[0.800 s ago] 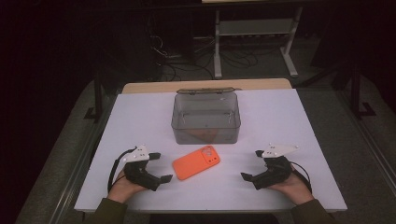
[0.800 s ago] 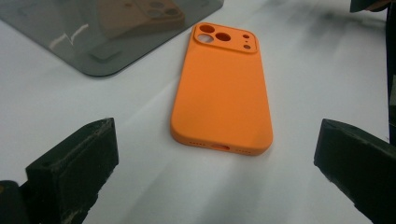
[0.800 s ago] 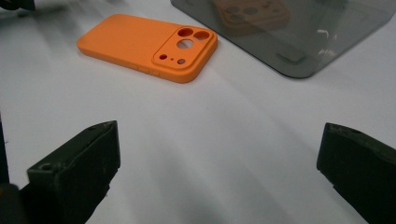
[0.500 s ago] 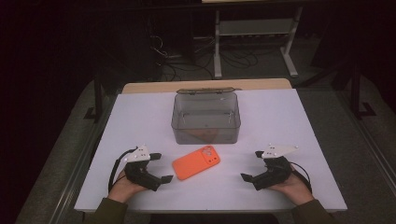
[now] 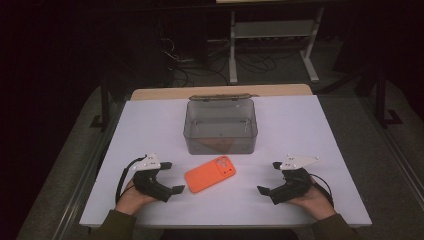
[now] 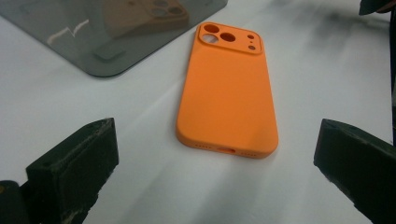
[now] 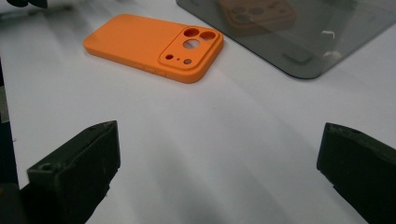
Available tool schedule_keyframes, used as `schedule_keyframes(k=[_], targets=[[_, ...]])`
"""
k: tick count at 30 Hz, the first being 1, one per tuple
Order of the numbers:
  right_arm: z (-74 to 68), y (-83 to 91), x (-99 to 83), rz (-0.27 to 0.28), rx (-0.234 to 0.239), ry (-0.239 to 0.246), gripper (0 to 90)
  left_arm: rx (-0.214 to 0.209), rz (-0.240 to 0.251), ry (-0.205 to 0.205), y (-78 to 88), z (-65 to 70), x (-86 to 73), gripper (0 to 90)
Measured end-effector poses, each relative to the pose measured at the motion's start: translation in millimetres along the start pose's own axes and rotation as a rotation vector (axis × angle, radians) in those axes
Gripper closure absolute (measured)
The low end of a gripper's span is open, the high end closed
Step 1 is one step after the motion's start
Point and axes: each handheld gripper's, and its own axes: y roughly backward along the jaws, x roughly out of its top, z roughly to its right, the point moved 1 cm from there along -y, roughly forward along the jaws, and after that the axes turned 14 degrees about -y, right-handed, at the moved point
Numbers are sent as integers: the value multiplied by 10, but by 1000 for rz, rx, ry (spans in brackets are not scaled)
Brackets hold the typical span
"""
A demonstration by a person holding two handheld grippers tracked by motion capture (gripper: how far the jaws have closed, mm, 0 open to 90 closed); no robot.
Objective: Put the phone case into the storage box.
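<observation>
Both the left gripper (image 5: 168, 177) and right gripper (image 5: 269, 177) rest wide open and empty flanking the flat orange silicone phone case (image 5: 210, 173), just before the smoked-grey transparent plastic box (image 5: 220, 127) — pickup looks next, needing a close-in.

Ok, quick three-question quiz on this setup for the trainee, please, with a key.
1. True or false: the orange phone case lies inside the smoky clear box.
2. Which side of the case faces up? A) the open inner side B) the back with the camera cutouts
3. Are the left tongs and right tongs open or shut?

Key:
1. False. It lies flat on the white table, in front of the box and apart from it.
2. B.
3. Both open, holding nothing, one resting at each side of the case.
</observation>
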Motion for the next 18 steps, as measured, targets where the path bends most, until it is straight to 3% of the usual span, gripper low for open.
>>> schedule_keyframes(k=[18], targets=[[-3, -20, 7, -2, 7, 2, 0, -7, 4, -12, -2, -22, 69, 0]])
